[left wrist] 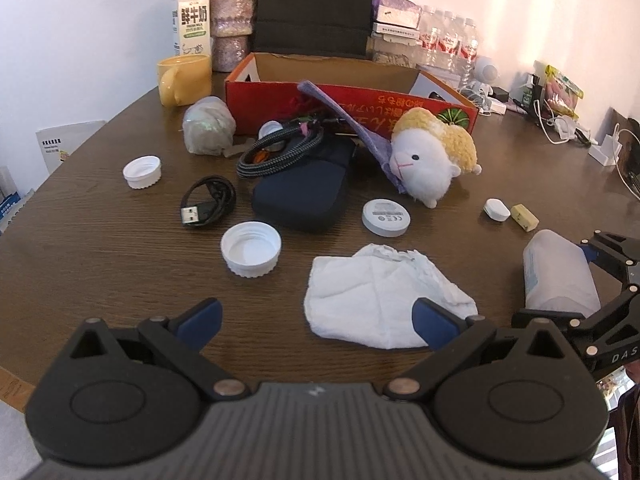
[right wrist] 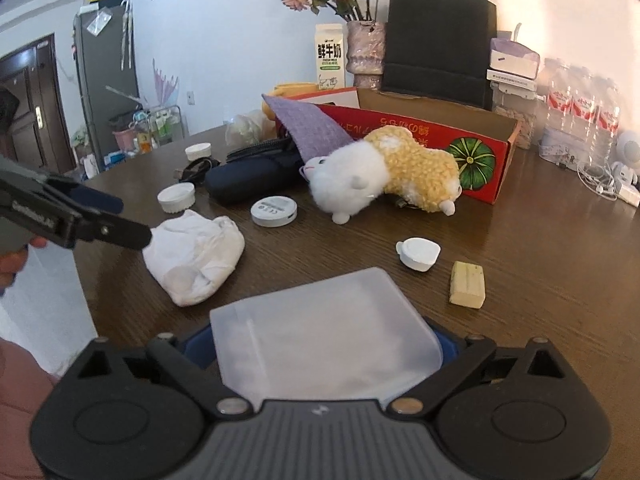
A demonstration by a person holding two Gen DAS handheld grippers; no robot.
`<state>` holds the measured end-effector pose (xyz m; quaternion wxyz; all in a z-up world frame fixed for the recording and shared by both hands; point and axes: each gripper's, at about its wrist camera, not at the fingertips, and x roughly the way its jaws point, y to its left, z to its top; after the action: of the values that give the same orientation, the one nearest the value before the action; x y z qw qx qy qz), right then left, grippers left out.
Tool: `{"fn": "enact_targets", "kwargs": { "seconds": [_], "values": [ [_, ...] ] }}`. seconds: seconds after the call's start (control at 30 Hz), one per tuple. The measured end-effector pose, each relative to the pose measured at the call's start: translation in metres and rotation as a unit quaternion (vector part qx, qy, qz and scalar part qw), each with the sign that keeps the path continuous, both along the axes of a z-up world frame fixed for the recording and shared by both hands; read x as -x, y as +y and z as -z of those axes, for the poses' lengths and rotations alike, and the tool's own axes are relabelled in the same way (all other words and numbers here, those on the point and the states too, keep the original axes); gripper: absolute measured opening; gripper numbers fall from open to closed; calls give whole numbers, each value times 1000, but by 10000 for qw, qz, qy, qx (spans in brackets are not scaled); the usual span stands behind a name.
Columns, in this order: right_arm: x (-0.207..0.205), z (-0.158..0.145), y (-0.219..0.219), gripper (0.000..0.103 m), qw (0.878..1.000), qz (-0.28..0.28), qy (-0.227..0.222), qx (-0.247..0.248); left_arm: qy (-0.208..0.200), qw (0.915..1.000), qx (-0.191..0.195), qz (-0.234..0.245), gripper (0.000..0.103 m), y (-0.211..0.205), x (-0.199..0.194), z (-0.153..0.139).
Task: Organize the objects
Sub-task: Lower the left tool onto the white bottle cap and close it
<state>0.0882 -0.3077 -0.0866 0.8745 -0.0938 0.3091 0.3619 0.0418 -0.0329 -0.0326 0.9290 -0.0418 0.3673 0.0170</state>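
My right gripper [right wrist: 320, 350] is shut on a frosted white plastic pouch [right wrist: 324, 332], which also shows at the right edge of the left wrist view, the pouch [left wrist: 558, 270]. My left gripper [left wrist: 318, 320] hangs open just above the table's near edge, its right fingertip [left wrist: 434, 322] over a crumpled white cloth [left wrist: 380, 292]. Behind it lie a white jar lid [left wrist: 251, 249], a round white puck [left wrist: 385, 217], a dark blue case [left wrist: 302, 196], a coiled black USB cable [left wrist: 208, 205] and a plush sheep [left wrist: 432, 156]. The open red cardboard box [left wrist: 348, 102] stands further back.
A second white lid [left wrist: 142, 172], a small white cap [left wrist: 497, 209] and a yellow eraser block [left wrist: 524, 217] lie on the brown table [left wrist: 100, 248]. A yellow mug [left wrist: 184, 79], milk carton [left wrist: 191, 20], vase, black bag and water bottles [left wrist: 448, 40] line the back. Chargers and cables crowd the far right.
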Motion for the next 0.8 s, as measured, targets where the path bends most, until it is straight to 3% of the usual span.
{"fn": "enact_targets", "kwargs": {
  "seconds": [0.4, 0.8],
  "values": [
    [-1, -3, 5, 99, 9956, 703, -120, -615, -137, 9979, -260, -586, 103, 28, -26, -2],
    [-12, -7, 21, 99, 9809, 1706, -302, -886, -321, 9968, -482, -545, 100, 38, -45, 11]
  ]
}}
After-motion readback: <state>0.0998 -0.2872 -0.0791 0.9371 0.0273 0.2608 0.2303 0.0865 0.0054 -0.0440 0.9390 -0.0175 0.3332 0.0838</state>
